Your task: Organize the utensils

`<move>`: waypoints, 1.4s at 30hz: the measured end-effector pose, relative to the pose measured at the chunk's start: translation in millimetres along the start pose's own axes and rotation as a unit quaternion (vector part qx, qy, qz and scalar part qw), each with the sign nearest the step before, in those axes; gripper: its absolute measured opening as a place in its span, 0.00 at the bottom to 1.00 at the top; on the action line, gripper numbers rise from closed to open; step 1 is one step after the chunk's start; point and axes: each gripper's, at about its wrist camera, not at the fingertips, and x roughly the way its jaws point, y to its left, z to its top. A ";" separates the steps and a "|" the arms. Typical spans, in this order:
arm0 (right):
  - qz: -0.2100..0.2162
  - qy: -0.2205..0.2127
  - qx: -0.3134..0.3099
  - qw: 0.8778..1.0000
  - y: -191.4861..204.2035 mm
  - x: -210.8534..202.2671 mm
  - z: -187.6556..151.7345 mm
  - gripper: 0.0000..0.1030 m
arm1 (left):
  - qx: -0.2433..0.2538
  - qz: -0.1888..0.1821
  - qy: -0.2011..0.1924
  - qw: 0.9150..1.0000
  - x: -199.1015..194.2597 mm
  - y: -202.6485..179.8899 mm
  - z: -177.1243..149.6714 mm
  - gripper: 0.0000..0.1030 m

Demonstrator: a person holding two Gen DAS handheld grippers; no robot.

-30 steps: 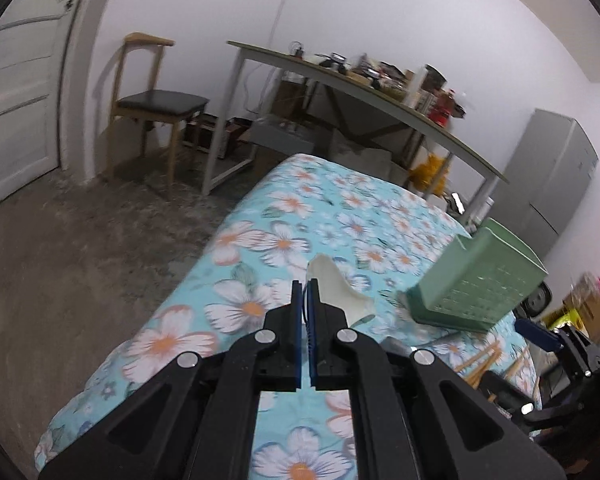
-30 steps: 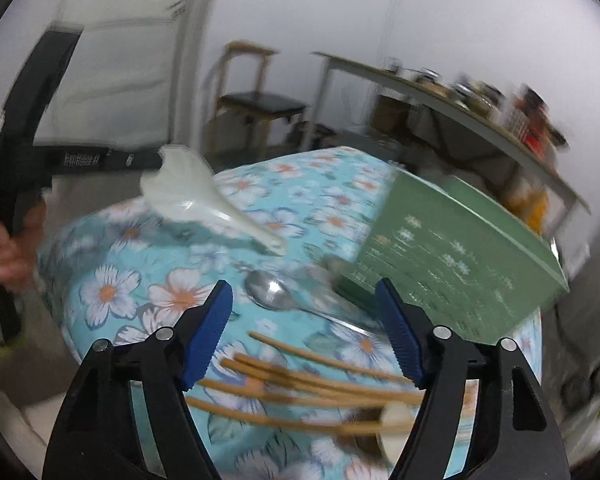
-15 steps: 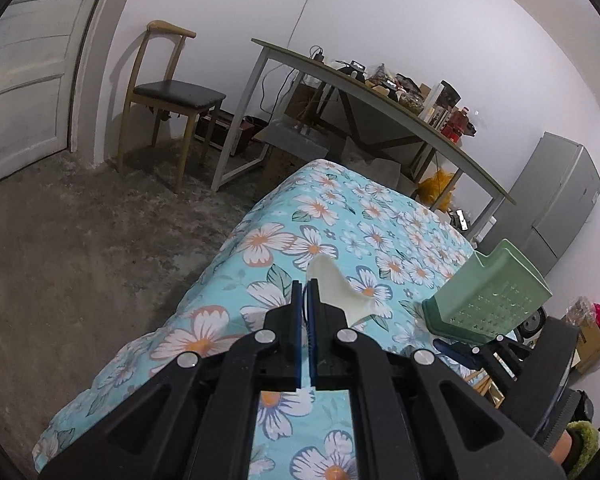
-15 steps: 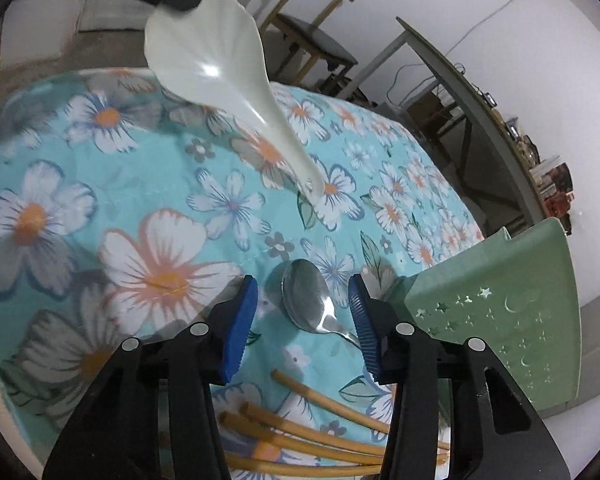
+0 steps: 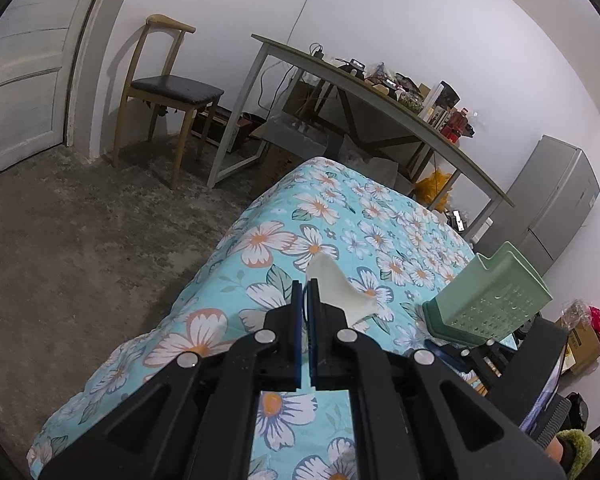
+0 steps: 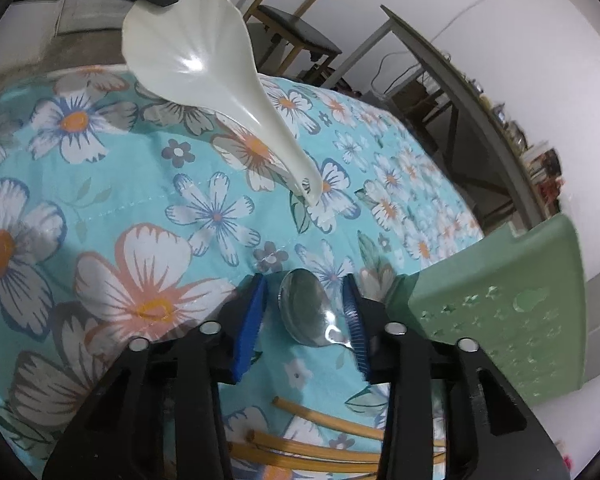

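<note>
My left gripper (image 5: 305, 286) is shut on the wide end of a white ceramic spoon (image 5: 340, 290) and holds it above the flowered tablecloth (image 5: 328, 216). In the right wrist view that white spoon (image 6: 204, 68) hangs at the upper left, its thin end pointing down at the cloth. My right gripper (image 6: 304, 280) is low over the cloth, its jaws closing around the bowl of a metal spoon (image 6: 306, 312); a gap still shows at the left pad. Several wooden chopsticks (image 6: 320, 440) lie just behind the spoon. A green perforated utensil holder (image 6: 500, 300) stands to the right.
The table drops off to bare floor (image 5: 80, 240) on the left. Beyond stand a wooden chair (image 5: 168, 92), a long cluttered desk (image 5: 380, 92) and a grey fridge (image 5: 556, 200). The green holder (image 5: 496, 304) stands close to my right gripper (image 5: 500, 360).
My right gripper has dropped toward the metal spoon and its jaws have narrowed around the bowl. The left gripper keeps the white spoon and has hardly moved.
</note>
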 end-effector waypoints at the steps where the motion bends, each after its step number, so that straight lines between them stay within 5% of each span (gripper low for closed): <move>1: 0.011 0.002 0.010 1.000 -1.4 0.2 0.7 0.20 | 0.001 0.001 -0.001 1.000 -0.5 -0.5 -0.4 0.02; 3: 0.027 0.006 0.032 0.999 -5.7 1.2 1.5 0.08 | 0.001 0.002 -0.004 1.000 -1.5 -2.0 -0.7 0.02; 5: 0.032 -0.001 0.049 0.998 -10.0 -1.6 2.2 0.06 | 0.003 0.003 -0.007 1.000 -4.9 -2.7 0.0 0.02; 12: 0.051 -0.048 0.135 0.988 -48.3 -30.0 -0.6 0.03 | 0.012 0.001 -0.031 0.999 -20.6 -12.9 6.5 0.02; 19: 0.084 -0.099 0.249 0.960 -108.1 -71.0 -20.5 0.01 | 0.028 -0.008 -0.055 0.998 -36.3 -26.8 16.6 0.02; 30: 0.098 -0.138 0.304 0.938 -143.5 -98.2 -42.5 0.01 | 0.043 -0.021 -0.075 0.996 -55.2 -47.5 26.5 0.02; 42: 0.095 -0.187 0.374 0.904 -189.7 -138.2 -74.6 0.01 | 0.184 -0.067 -0.122 0.973 -77.2 -135.1 60.1 0.02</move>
